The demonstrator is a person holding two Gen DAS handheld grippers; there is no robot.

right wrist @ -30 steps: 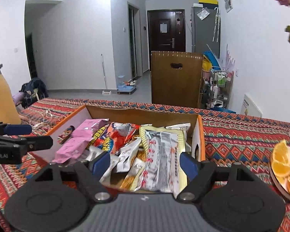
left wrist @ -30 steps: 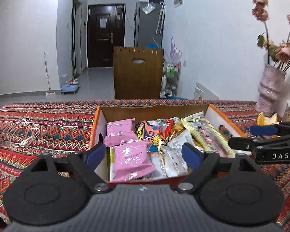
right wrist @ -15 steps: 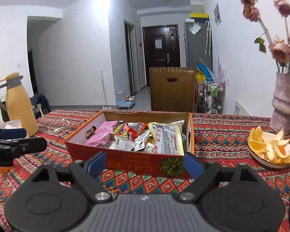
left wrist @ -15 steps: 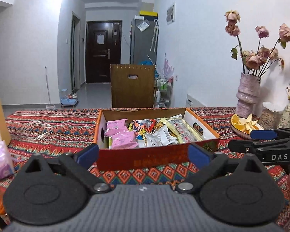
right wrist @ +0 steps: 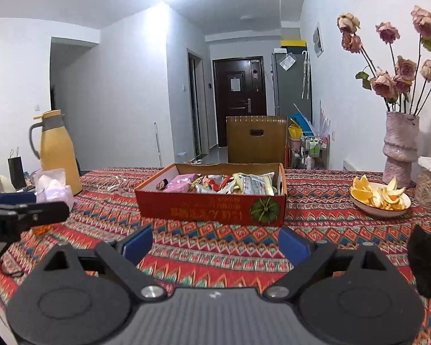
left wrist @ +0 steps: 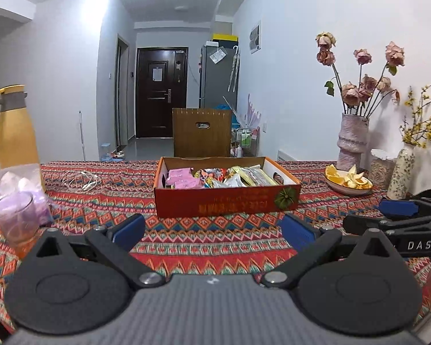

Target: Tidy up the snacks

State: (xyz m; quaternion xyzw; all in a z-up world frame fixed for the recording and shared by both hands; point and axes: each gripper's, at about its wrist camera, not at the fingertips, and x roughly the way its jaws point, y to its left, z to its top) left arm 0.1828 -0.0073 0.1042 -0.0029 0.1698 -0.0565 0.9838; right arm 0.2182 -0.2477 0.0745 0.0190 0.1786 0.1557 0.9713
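Observation:
A red cardboard box (left wrist: 227, 204) (right wrist: 212, 208) sits on the patterned tablecloth, filled with snack packets. Pink packets (left wrist: 181, 178) lie at its left side and silver-and-yellow packets (right wrist: 254, 184) at its right. My left gripper (left wrist: 212, 230) is open, a short way in front of the box, with only cloth between its blue pads. My right gripper (right wrist: 215, 244) hangs level with it to the right; its jaws are opening and hold nothing. Each gripper shows at the edge of the other's view: the right gripper (left wrist: 399, 212) and the left gripper (right wrist: 23, 212).
A yellow thermos jug (right wrist: 60, 152), a tissue bag (right wrist: 53, 185) and a glass cup (left wrist: 17, 221) stand at the left. A white cable (left wrist: 82, 179) lies behind them. At the right are a plate of orange peels (right wrist: 379, 195), a pink vase of dried roses (right wrist: 399, 149) and a jar (right wrist: 426, 184).
Both grippers have drawn back from over the box toward the near table edge, and their jaws have spread wider. The box stays put and now looks smaller.

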